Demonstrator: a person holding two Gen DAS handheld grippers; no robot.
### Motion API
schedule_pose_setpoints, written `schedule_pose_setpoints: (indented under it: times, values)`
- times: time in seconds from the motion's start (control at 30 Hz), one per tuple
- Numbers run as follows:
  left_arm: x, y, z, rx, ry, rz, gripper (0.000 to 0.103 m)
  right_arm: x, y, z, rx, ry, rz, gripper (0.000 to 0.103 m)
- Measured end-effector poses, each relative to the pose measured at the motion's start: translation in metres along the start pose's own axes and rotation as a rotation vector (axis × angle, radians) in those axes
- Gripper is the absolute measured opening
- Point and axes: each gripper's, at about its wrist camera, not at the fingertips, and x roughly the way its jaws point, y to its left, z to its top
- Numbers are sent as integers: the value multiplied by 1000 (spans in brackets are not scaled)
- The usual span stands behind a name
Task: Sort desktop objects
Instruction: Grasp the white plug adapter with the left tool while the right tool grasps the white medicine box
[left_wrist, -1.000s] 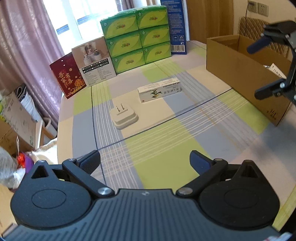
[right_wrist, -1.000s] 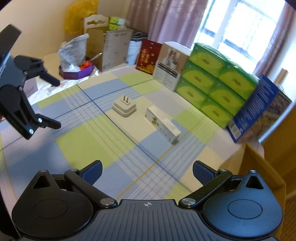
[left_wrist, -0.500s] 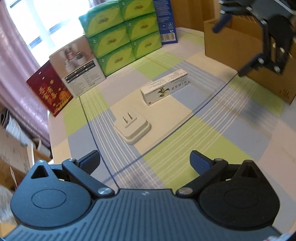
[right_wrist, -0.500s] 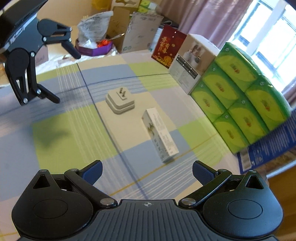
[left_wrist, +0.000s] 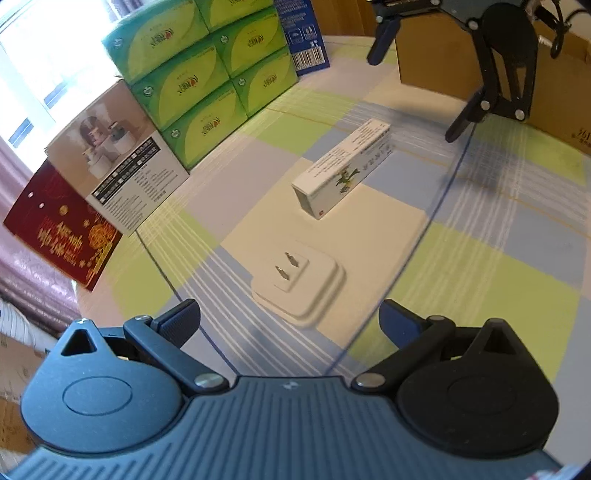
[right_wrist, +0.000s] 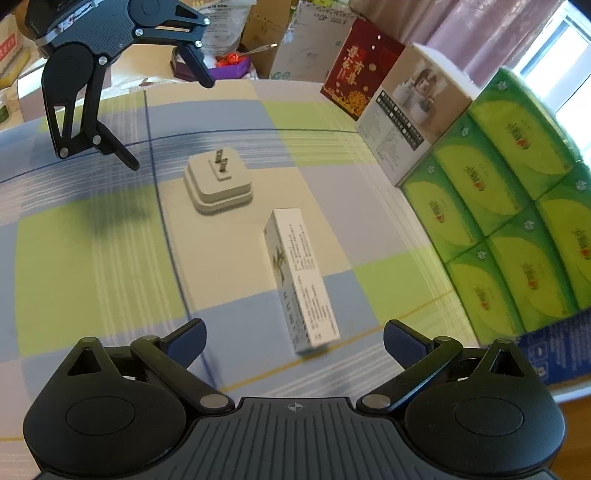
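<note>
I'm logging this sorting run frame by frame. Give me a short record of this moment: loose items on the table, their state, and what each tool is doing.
plug adapter: flat on tablecloth, prongs up
long carton: lying on its side, apart from adapter
left tool: open, empty, facing adapter
right tool: open, empty, facing carton's near end
cardboard box: at the table's edge, behind the right tool in the left view
backdrop: stacked green tissue packs
</note>
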Motion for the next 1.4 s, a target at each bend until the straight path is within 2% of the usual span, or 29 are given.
schedule_pose_setpoints:
  times: [0.17, 0.3, 0.43, 0.6, 0.7, 0.77, 0.83, 0.9, 0.97, 1.1, 1.23, 1.4]
  values:
    - [29, 4, 1, 42, 33, -12, 100, 25, -7, 6, 16, 13, 13, 88]
    - [46, 8, 2, 35, 29, -30, 100, 44, -8, 8, 20, 25, 13, 81]
    - [61, 12, 3, 21, 21, -47, 97, 53, -10, 9, 36, 12, 17, 68]
    - [70, 19, 6, -9, 8, -79, 95, 61, -12, 9, 53, 17, 33, 57]
    - [73, 22, 9, -22, 9, -122, 88, 64, -11, 11, 74, 33, 34, 50]
    - [74, 24, 11, -45, 18, -147, 83, 64, -12, 12, 92, 46, 45, 42]
    - [73, 24, 10, -63, 21, -158, 81, 64, -10, 14, 93, 58, 48, 34]
    - [73, 24, 8, -82, 24, -168, 79, 63, -9, 16, 105, 68, 58, 31]
    - [72, 23, 7, -118, 30, -177, 73, 61, -6, 17, 119, 75, 68, 24]
    - [67, 20, 6, -175, 42, -190, 61, 58, -1, 18, 171, 103, 72, 23]
    - [63, 10, 8, -250, 83, -163, 61, 53, 5, 16, 286, 147, 42, 23]
    - [48, -17, 6, -350, 129, -142, 60, 39, 28, 7, 409, 168, 68, 23]
